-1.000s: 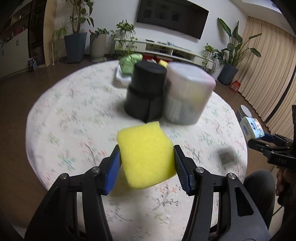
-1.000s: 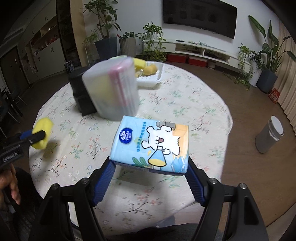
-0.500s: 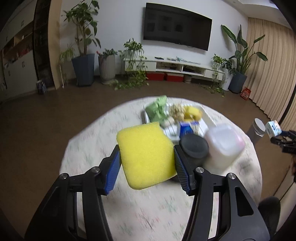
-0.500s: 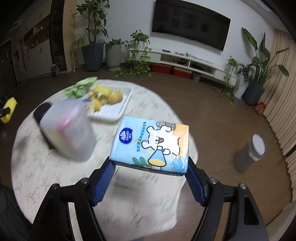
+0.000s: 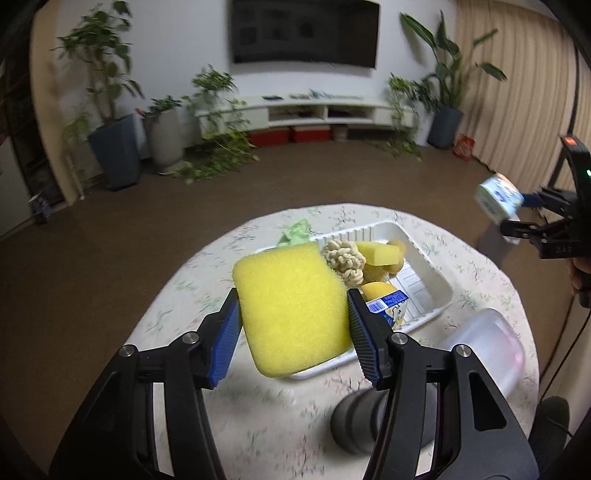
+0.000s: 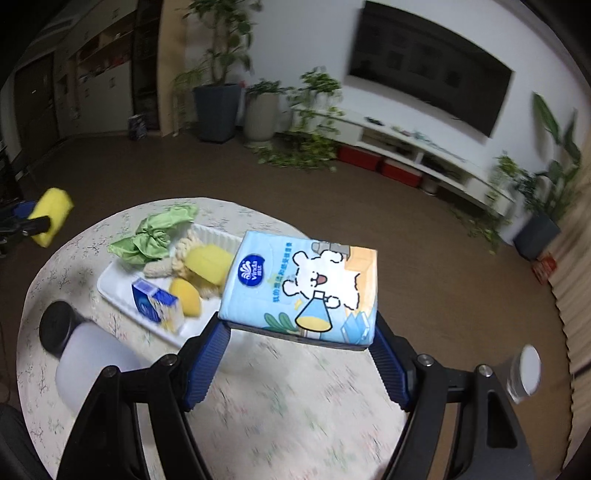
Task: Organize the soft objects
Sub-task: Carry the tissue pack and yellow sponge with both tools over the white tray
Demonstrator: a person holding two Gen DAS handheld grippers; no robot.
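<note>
Just above center in the left wrist view, the white tray sits right behind the yellow sponge clamped in the left gripper. Right gripper pinches the tissue pack, tray lower-left of it. Left looks nearer, I think.

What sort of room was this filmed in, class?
Most likely a home living room: a black wall-mounted television, a long white media console below it, and large potted plants along the wall.

A television is hanging above a white cabinet, potted plants are standing alongside, and curtains are covering the right wall.
</note>
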